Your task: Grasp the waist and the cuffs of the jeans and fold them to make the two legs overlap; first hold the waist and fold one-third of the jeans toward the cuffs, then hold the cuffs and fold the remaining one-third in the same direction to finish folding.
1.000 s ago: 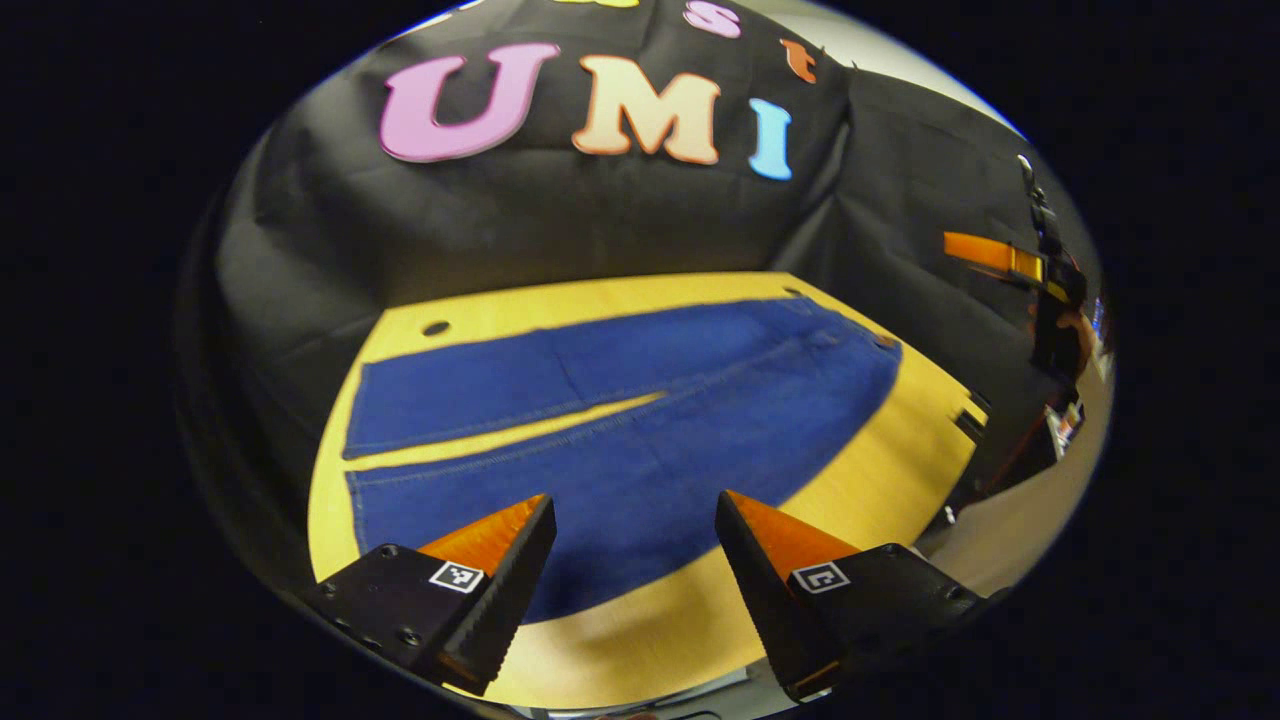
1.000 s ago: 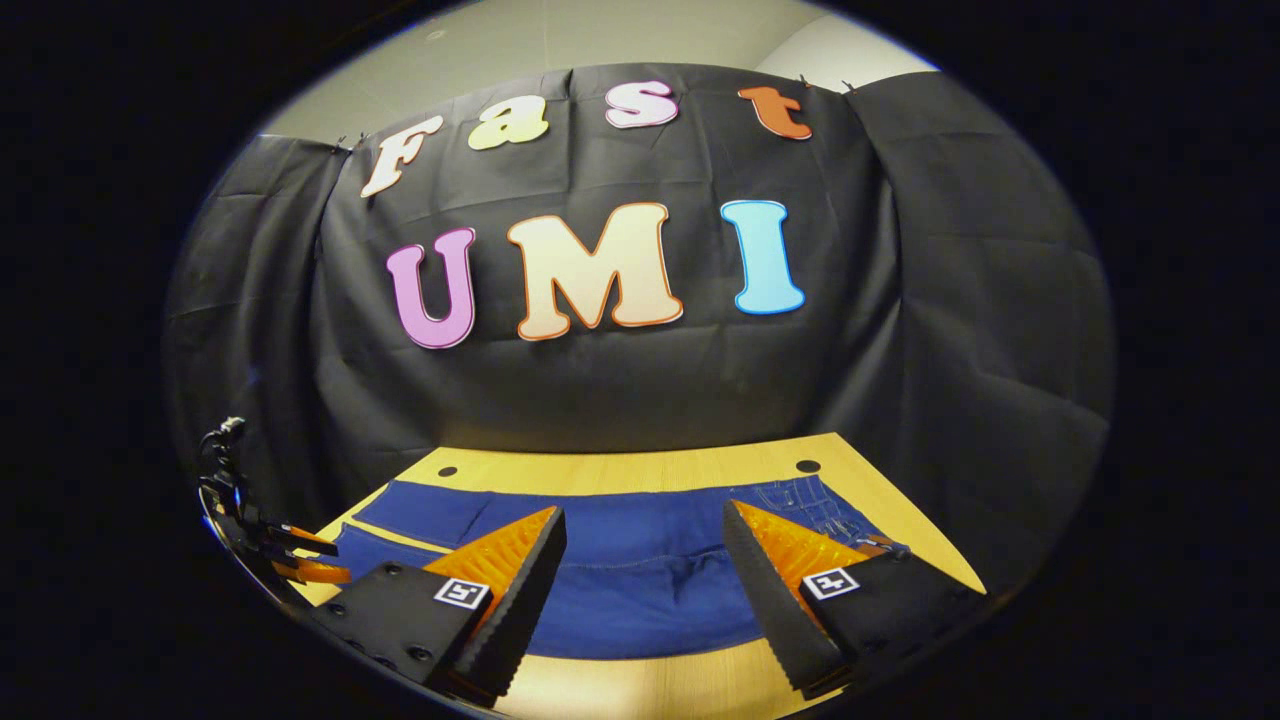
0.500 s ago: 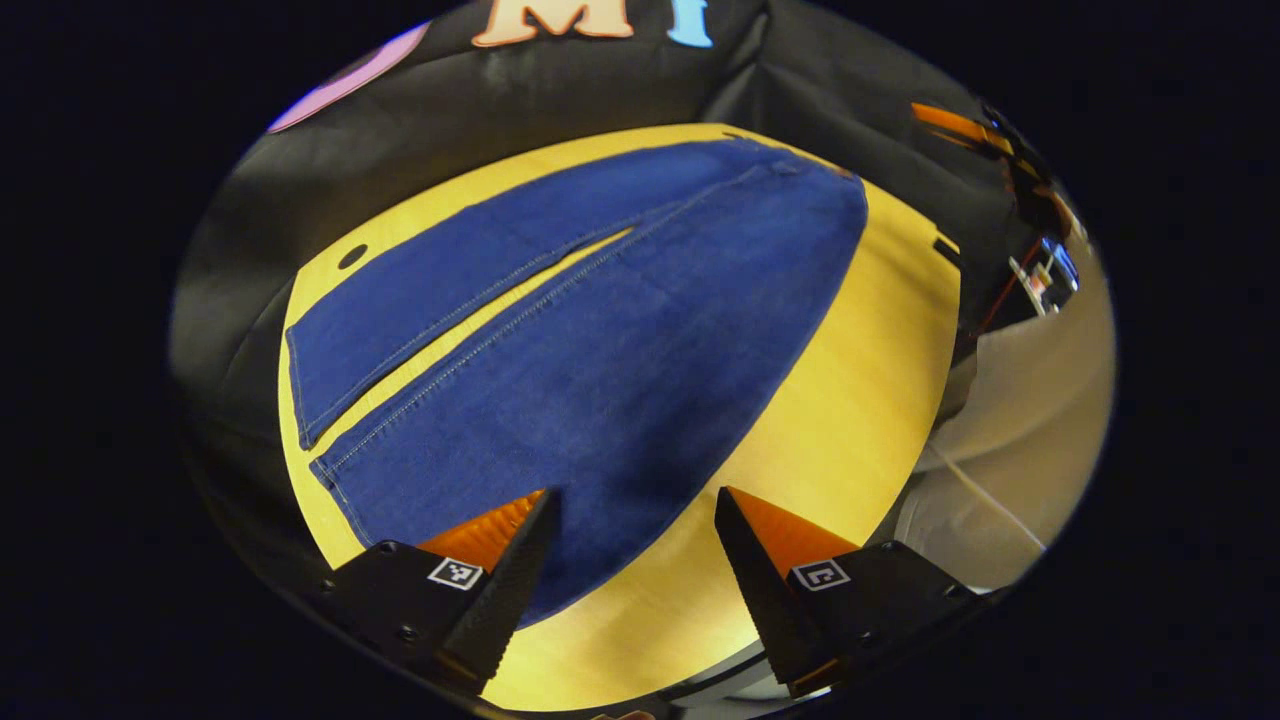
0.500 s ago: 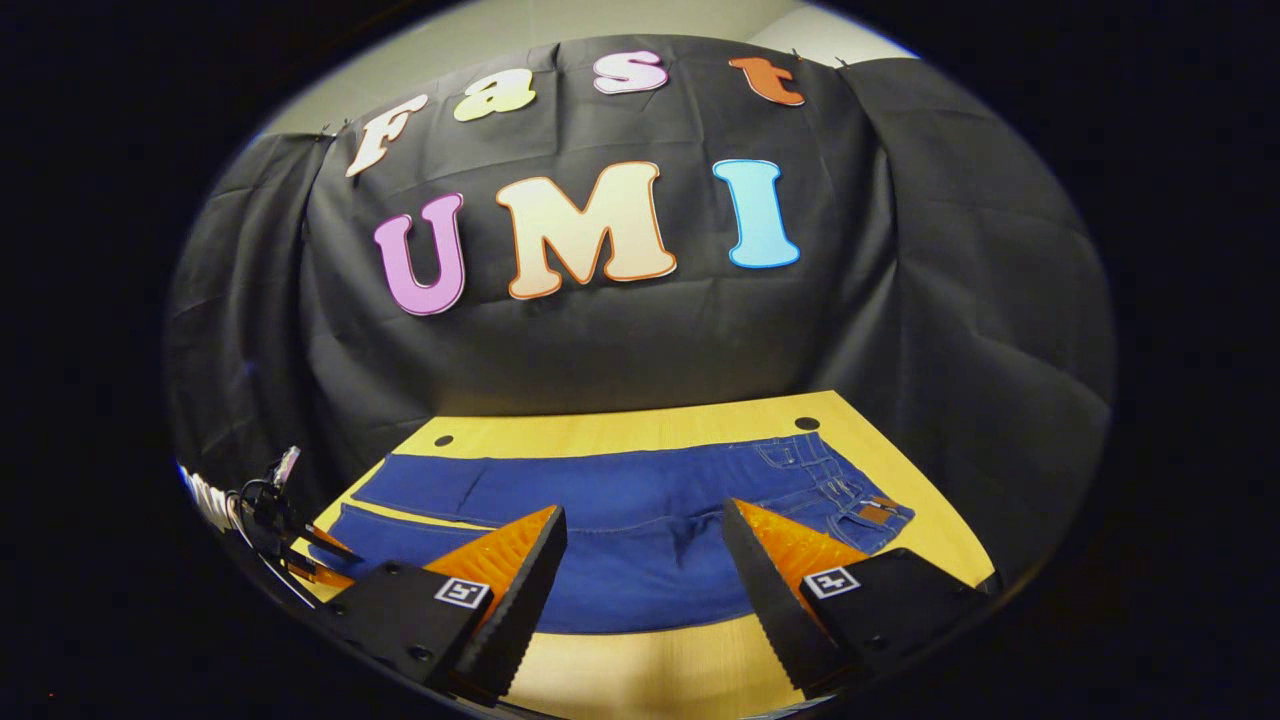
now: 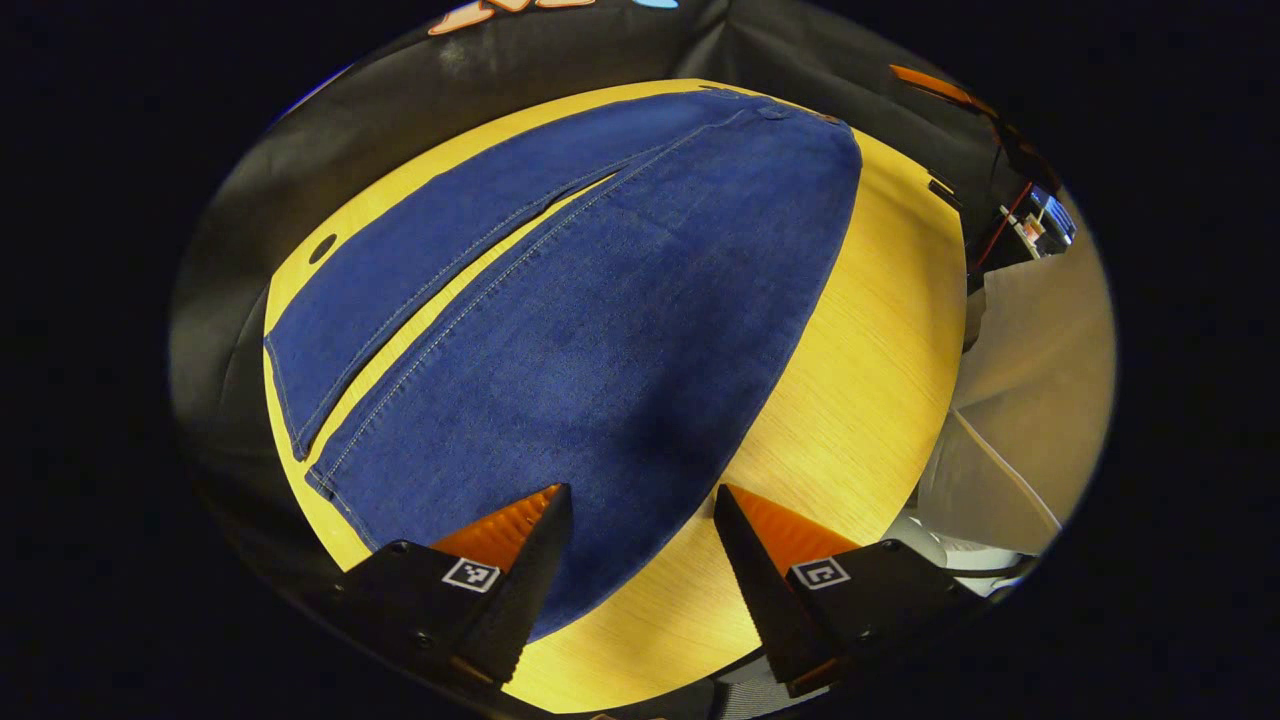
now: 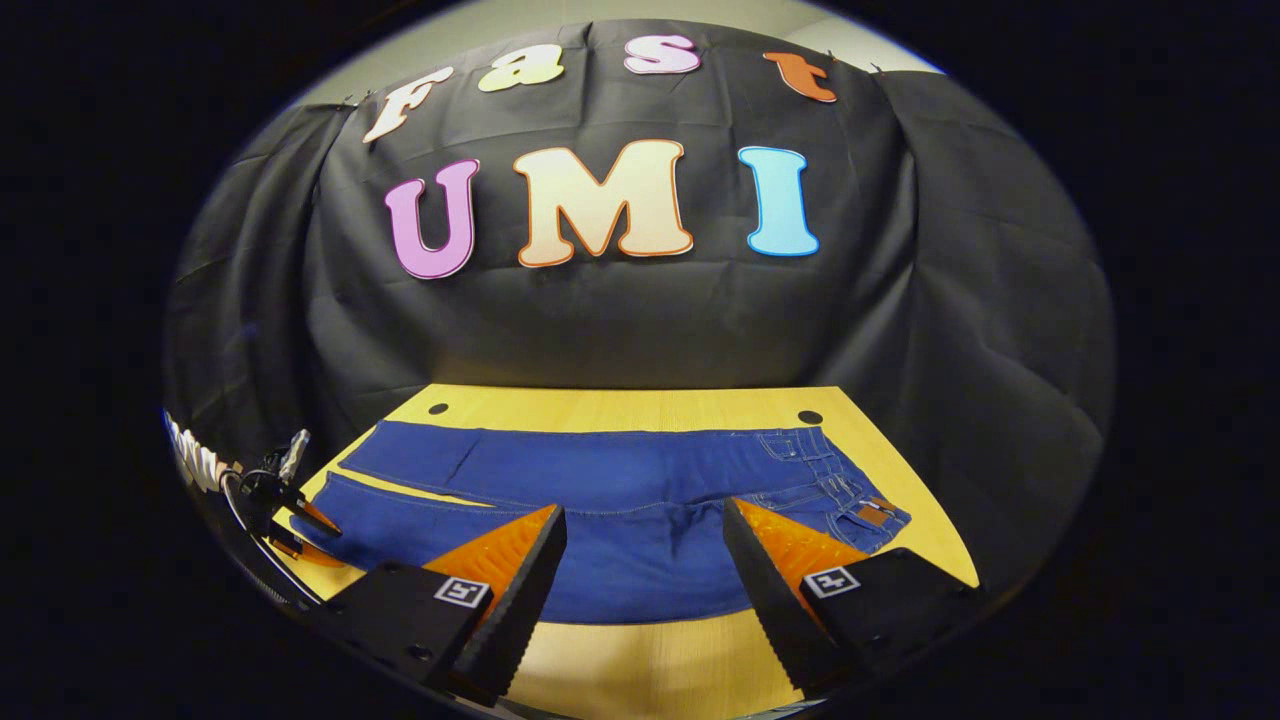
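Blue jeans (image 5: 600,300) lie flat on the yellow wooden table (image 5: 860,360), legs apart, cuffs (image 5: 300,440) at the near left and waist (image 5: 800,115) at the far end. My left gripper (image 5: 640,505) hovers open above the near leg's edge, holding nothing. In the right gripper view the jeans (image 6: 620,500) stretch across the table (image 6: 620,405), with the waist (image 6: 850,500) and its belt loops on the right. My right gripper (image 6: 645,525) is open above the seat area, close to the waist. The left gripper (image 6: 300,520) shows at the far left by the cuffs.
Black cloth walls (image 6: 620,320) close the booth behind and beside the table. Two round holes (image 6: 438,408) sit in the table's far edge. Past the table's right side in the left gripper view lies pale floor (image 5: 1030,340) with a cable.
The left gripper has dropped and tilted down toward the near leg, which now looks much larger. The right gripper's view has tilted down a little, baring more of the table and waist. Both stayed open.
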Demonstrator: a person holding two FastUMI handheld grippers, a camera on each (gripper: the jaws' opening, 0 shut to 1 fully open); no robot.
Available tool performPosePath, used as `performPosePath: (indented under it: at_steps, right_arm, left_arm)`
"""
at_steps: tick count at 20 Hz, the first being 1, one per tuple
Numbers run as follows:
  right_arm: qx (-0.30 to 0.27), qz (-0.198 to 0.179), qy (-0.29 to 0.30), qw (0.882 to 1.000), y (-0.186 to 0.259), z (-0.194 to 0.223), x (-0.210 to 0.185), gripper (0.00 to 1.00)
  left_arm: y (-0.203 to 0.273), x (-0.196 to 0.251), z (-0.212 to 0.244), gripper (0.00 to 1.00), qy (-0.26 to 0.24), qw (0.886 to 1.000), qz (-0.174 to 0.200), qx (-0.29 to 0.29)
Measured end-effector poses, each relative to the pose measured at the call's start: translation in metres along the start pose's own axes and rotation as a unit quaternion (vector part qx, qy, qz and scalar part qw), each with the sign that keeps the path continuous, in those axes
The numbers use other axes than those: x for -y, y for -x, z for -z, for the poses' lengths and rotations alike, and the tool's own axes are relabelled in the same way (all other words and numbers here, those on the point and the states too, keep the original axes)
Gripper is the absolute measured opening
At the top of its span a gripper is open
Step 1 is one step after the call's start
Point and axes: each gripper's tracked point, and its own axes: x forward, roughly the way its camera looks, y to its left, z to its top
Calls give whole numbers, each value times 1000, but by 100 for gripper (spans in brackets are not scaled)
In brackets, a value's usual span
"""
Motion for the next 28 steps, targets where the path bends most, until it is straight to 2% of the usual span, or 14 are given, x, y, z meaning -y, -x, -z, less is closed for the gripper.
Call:
performPosePath:
  at_steps: [3, 4, 5, 7, 8, 10, 11, 12, 15, 16, 17, 20, 24, 28]
  right_arm:
    - [-6, -8, -9, 1000, -5, 3, -3, 98]
    - [-9, -9, -10, 1000, -7, 4, -3, 93]
    - [-12, -10, -10, 1000, -9, 6, -3, 98]
    - [-17, -13, -12, 1000, -10, 9, -2, 93]
    - [-20, -15, -14, 1000, -12, 9, -2, 98]
    - [-27, -20, -17, 999, -15, 13, 3, 98]
    - [-30, -24, -20, 999, -17, 14, 4, 93]
    - [-33, -28, -25, 999, -20, 15, 6, 98]
    - [-51, -45, -34, 997, -28, 21, 11, 98]
    - [-54, -48, -33, 997, -32, 21, 14, 93]
    - [-58, -53, -30, 996, -35, 23, 17, 98]
    - [-75, -70, -15, 995, -44, 35, 30, 98]
    - [-113, -79, 53, 989, -56, 69, 64, 98]
    - [-182, -110, 135, 968, -69, 118, 100, 98]
  left_arm:
    - [-1, 0, 0, 88, -13, 1000, -1, -6]
    - [-1, 1, -1, 88, -16, 1000, 0, -10]
    - [-2, 1, 0, 88, -17, 1000, 1, -16]
    - [-2, 1, 0, 88, -13, 999, 0, -31]
    - [-2, 2, 0, 86, -15, 999, -1, -37]
    - [-1, 2, 0, 81, -18, 999, -2, -45]
    - [-3, 0, -2, 74, -19, 999, -3, -46]
    - [-3, -4, -4, 70, -16, 999, -5, -48]
    - [-10, -20, -17, 30, -5, 999, -25, -34]
    - [-11, -23, -19, 16, -5, 999, -33, -34]
    - [-11, -21, -17, 3, 0, 999, -40, -37]
    - [-11, -20, -15, 0, 16, 997, -53, -51]
    - [-10, -21, -14, 0, 27, 995, -61, -80]
    - [-13, -21, -16, 0, 23, 992, -67, -100]
